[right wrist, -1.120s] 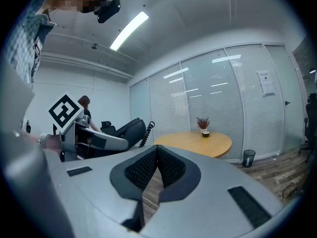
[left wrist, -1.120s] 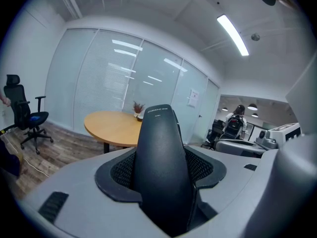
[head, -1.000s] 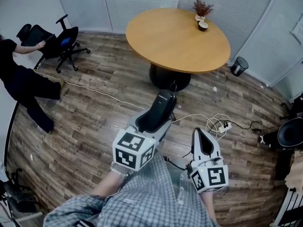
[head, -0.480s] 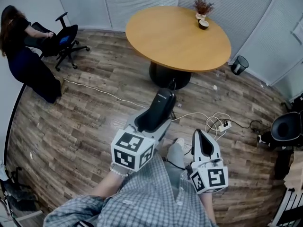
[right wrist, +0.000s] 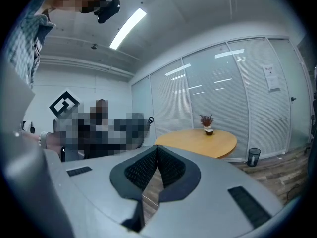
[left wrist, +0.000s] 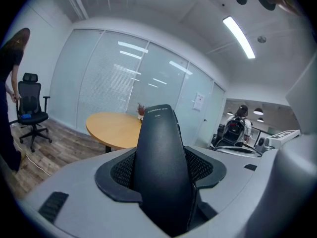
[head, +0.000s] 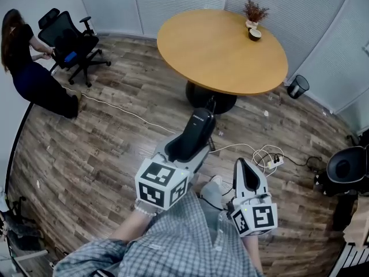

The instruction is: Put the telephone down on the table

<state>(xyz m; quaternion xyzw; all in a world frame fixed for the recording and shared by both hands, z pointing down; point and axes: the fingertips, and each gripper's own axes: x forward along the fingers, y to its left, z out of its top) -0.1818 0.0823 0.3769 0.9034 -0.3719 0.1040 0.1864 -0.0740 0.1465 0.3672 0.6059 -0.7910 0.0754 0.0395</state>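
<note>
A black telephone handset [head: 197, 128] stands clamped between the jaws of my left gripper [head: 189, 149], its top end pointing toward the round wooden table [head: 222, 45]. In the left gripper view the telephone [left wrist: 161, 167] fills the gap between the dark pads, with the table [left wrist: 111, 128] beyond it. My right gripper [head: 242, 166] hangs lower right, shut with nothing in it; its pads meet at the tip [right wrist: 157, 150]. Both grippers are over the wood floor, short of the table [right wrist: 198, 140].
A potted dry plant [head: 253, 13] and a small bowl [head: 255, 34] sit at the table's far edge. A person [head: 31, 79] stands by an office chair [head: 66, 39] at the left. A cable [head: 115, 111], power strip [head: 271, 161] and bin [head: 298, 86] are on the floor.
The person at the left has stood up and shifted the office chair. My view has drifted slightly. Both grippers keep their pose, the telephone still clamped.
</note>
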